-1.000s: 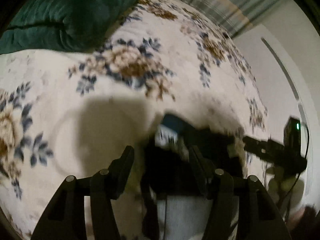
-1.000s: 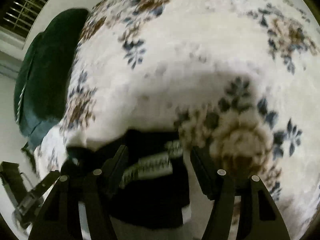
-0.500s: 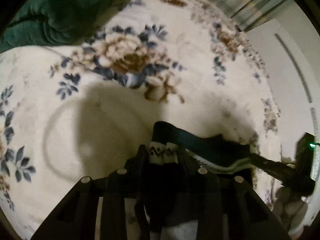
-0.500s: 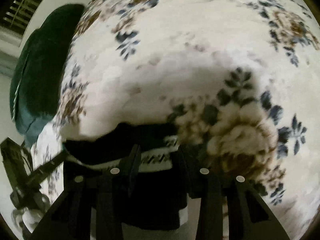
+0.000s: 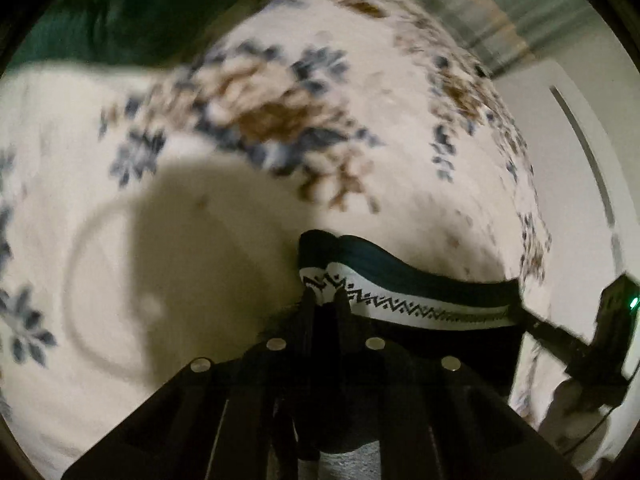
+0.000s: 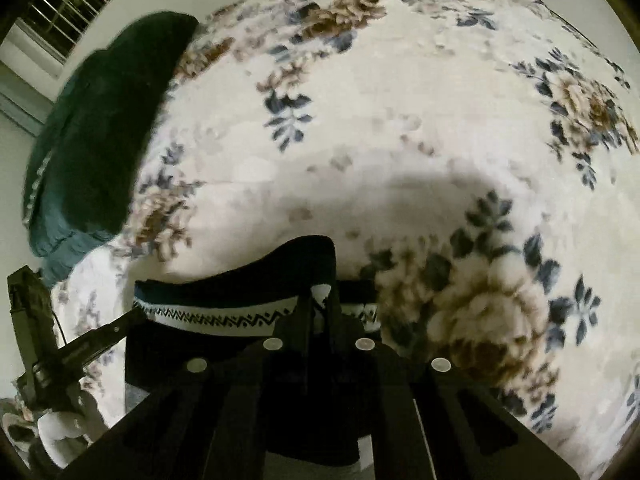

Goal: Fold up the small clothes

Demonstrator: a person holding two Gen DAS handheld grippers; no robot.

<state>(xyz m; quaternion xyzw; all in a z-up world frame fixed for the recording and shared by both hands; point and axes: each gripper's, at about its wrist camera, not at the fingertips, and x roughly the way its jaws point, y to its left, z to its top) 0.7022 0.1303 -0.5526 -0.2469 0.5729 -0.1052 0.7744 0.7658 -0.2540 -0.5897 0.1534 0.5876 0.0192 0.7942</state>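
Note:
A small dark garment [image 5: 404, 276] with a white zigzag-patterned band hangs stretched between my two grippers above a floral blanket [image 5: 168, 216]. My left gripper [image 5: 325, 300] is shut on the garment's left end. My right gripper [image 6: 323, 300] is shut on its right end [image 6: 224, 292]. In the left wrist view the right gripper [image 5: 576, 344] shows at the far right, pinching the band's other end. In the right wrist view the left gripper [image 6: 68, 356] shows at the lower left. The garment's lower part hangs hidden behind the fingers.
The cream floral blanket [image 6: 400, 128] covers the bed. A dark green pillow [image 6: 100, 132] lies at its far left end; it also shows in the left wrist view [image 5: 132, 12]. A window with blinds [image 6: 68, 4] and a white wall are beyond.
Both grippers went from open around the garment to shut on its ends. The garment has been lifted and pulled taut between them; the waistband now shows flat.

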